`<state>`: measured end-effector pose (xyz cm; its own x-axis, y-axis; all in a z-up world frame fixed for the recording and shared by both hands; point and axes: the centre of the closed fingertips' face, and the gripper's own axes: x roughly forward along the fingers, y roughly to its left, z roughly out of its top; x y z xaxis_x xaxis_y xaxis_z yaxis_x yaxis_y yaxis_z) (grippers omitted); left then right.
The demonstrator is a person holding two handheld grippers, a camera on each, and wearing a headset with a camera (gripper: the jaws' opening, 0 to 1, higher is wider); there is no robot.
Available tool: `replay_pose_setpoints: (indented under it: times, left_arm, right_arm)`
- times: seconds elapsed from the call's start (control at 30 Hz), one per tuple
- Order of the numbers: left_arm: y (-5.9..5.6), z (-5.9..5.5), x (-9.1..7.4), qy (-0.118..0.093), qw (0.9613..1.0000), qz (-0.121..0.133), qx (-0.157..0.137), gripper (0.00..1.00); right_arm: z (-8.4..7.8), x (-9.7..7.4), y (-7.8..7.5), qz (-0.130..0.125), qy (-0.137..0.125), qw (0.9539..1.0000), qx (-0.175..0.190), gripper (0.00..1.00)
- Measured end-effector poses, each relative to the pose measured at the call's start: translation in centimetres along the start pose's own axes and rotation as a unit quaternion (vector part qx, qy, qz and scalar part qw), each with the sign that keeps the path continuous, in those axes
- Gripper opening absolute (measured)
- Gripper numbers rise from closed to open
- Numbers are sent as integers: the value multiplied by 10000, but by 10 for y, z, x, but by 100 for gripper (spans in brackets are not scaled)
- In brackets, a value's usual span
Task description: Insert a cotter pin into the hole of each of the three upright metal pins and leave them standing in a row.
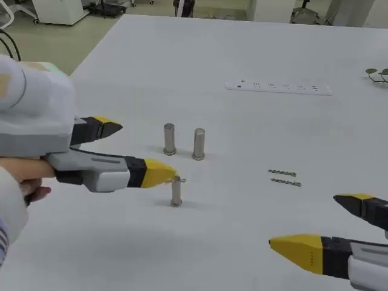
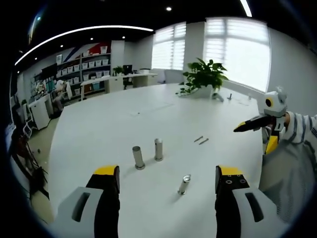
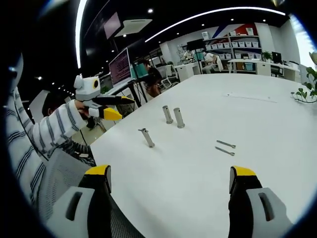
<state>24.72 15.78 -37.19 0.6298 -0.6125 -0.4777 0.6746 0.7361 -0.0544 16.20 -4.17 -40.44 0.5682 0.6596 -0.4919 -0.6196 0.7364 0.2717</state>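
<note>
Three short metal pins stand upright on the white table (image 1: pixel 242 242). Two stand side by side at the back (image 1: pixel 169 139) (image 1: pixel 199 143). The third pin (image 1: pixel 176 191) stands nearer, with a thin cross-piece through its top. Two loose cotter pins (image 1: pixel 284 177) lie flat to the right. My left gripper (image 1: pixel 138 151) is open, and its lower fingertip is close beside the third pin's top. My right gripper (image 1: pixel 309 221) is open at the lower right, holding nothing. The left gripper view shows the pins (image 2: pixel 138 157) (image 2: pixel 158 149) (image 2: pixel 184 184) ahead of the open jaws. In the right gripper view are the cotter pins (image 3: pixel 225 147) and the third pin (image 3: pixel 146 138).
A white power strip (image 1: pixel 279 88) lies at the table's far side, and a small plant (image 1: pixel 379 74) is at the right edge. The table's far left edge runs diagonally, with floor and office furniture beyond. A potted plant (image 2: pixel 203 77) stands at the table's far end.
</note>
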Motion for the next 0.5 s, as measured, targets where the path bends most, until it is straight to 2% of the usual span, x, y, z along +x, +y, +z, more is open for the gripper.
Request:
replay_pose_setpoints:
  times: [0.1,0.27,0.4,0.5]
  left_arm:
    - [9,5,5,10,10000,62,52,75]
    - [27,8,18,92,9997,230,13,65]
    - [34,11,28,68,9998,203,22,56]
    - [39,8,37,132,9997,180,129,52]
  right_arm:
    - [0,-4,-1,-48,-19,10000,-3,98]
    - [-3,-7,-5,-117,-42,9998,159,98]
    - [-9,-9,-7,-124,3,9996,239,98]
    - [-10,-10,-9,-159,32,9996,220,98]
